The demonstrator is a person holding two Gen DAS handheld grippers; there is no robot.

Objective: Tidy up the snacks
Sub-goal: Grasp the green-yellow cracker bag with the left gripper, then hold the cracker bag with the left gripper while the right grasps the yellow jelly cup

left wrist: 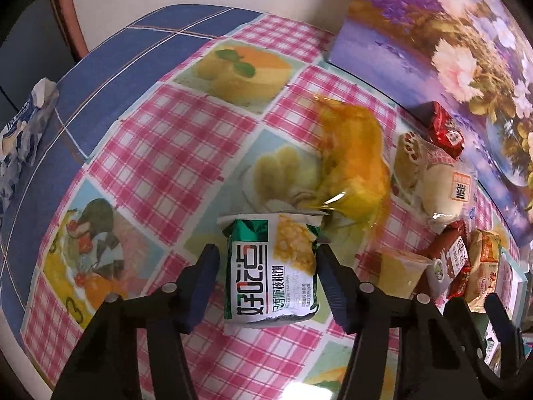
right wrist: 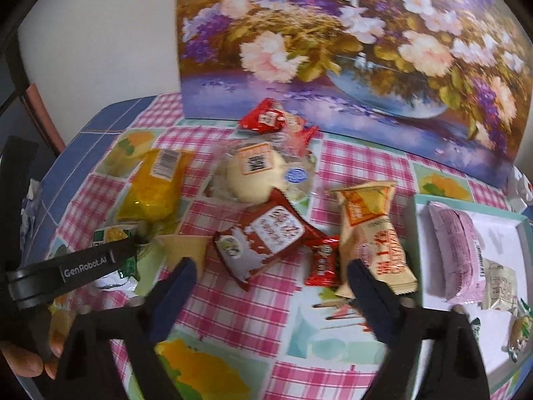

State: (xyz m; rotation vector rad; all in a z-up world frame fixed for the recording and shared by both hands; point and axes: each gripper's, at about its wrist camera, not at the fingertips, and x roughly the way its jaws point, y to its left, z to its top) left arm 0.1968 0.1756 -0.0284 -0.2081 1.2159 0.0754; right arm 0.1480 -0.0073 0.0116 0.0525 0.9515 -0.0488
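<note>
straddling the green cookie packet (left wrist: 271,266) on the checked tablecloth (left wrist: 160,140), my left gripper (left wrist: 266,276) was spread wide; closing off-centre risked crumpling it. my right gripper (right wrist: 269,286) hovered spread too, gripping nothing

Yellow wrapper (left wrist: 353,163), centre right, motion-blurred; blue packet (left wrist: 23,133) cut off at left edge.
</note>
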